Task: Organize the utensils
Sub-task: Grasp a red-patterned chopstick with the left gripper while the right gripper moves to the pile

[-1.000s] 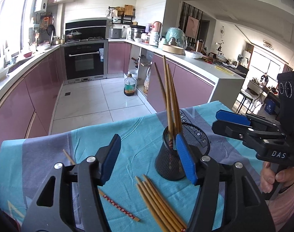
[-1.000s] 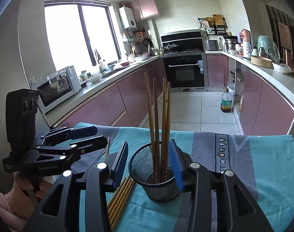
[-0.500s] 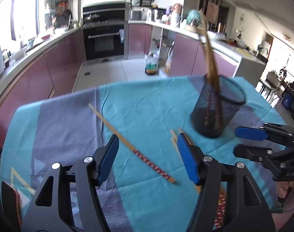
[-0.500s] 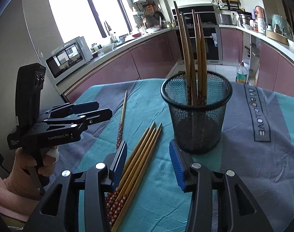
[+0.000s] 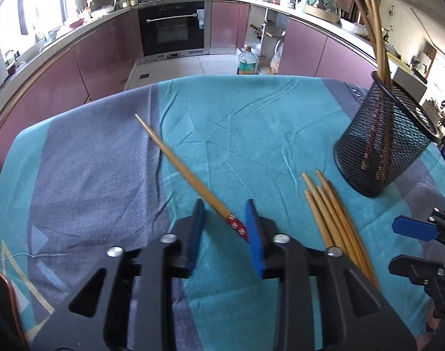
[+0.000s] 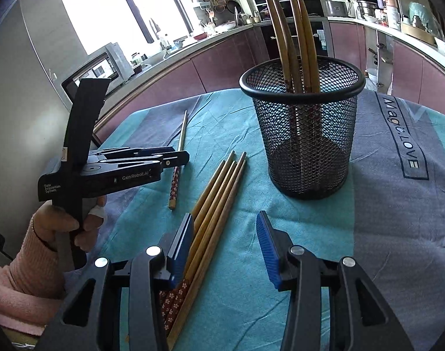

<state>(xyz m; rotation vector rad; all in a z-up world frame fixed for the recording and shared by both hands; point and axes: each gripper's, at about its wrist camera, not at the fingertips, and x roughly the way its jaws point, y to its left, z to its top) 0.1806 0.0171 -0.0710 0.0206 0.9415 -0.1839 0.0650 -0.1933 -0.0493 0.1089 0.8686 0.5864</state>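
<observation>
our left gripper (image 5: 223, 219) closing round lone red-handled wooden chopstick (image 5: 190, 177), left of black mesh cup (image 6: 302, 134); our right gripper (image 6: 223, 242) gapes, empty.

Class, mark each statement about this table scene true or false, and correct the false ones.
1. The mesh cup stands upright with chopsticks in it. True.
2. The single chopstick lies between the left claw's fingers. True.
3. The bundle of chopsticks is inside the cup. False: it lies on the tablecloth beside the cup.
4. The right claw holds the cup. False: its fingers stand apart, short of the cup.
</observation>
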